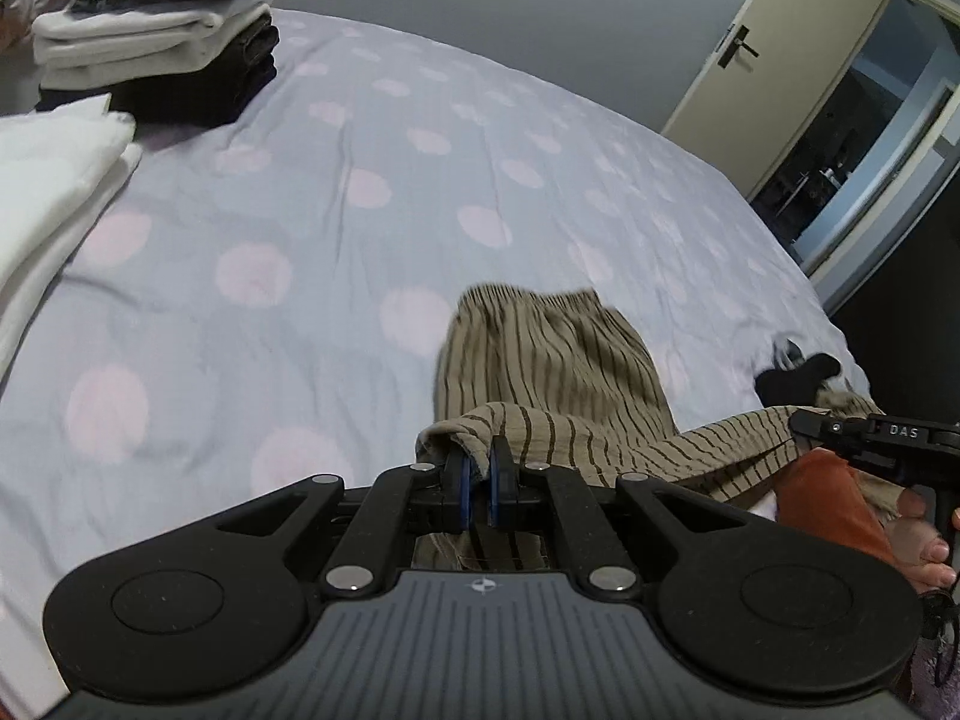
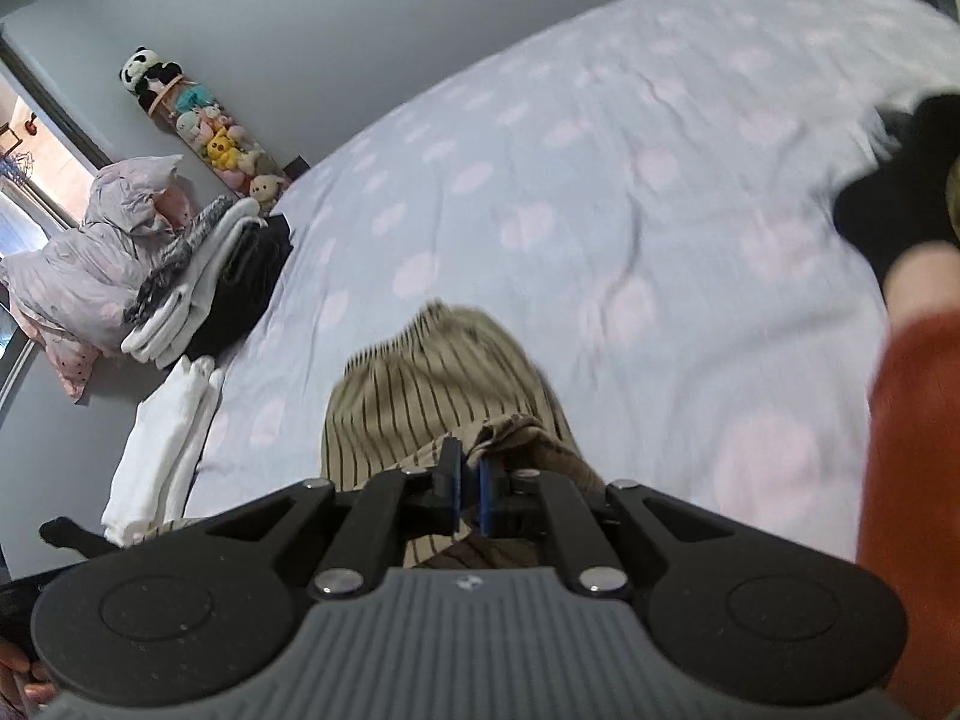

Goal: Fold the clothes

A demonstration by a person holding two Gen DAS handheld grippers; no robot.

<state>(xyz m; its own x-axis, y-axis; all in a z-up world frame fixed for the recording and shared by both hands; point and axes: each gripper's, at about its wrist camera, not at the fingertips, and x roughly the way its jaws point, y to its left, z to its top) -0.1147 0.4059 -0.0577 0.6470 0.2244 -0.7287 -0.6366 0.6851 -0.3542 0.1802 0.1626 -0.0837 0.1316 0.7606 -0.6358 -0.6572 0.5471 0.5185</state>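
Bed [image 1: 360, 180] under tan striped garment [image 1: 540, 360], near edge lifted. Left hand-held gripper [image 1: 478, 474] clamped on one corner, right hand-held gripper [image 2: 470, 480] clamped on the other. Folded clothes stack [image 1: 168, 42] at far left, well apart.

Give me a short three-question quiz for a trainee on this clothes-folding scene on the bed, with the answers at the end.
1. True or false: the left gripper is shut on the tan striped fabric garment.
2. Multiple choice: what lies on top of the far stack of folded clothes? A) a dark patterned piece B) a red towel C) a yellow hat
3. Fill in: the spotted bedsheet is pale blue with ____ dots.

Key: 1 true; 2 A; 3 pink. The right gripper is also shut on the garment.
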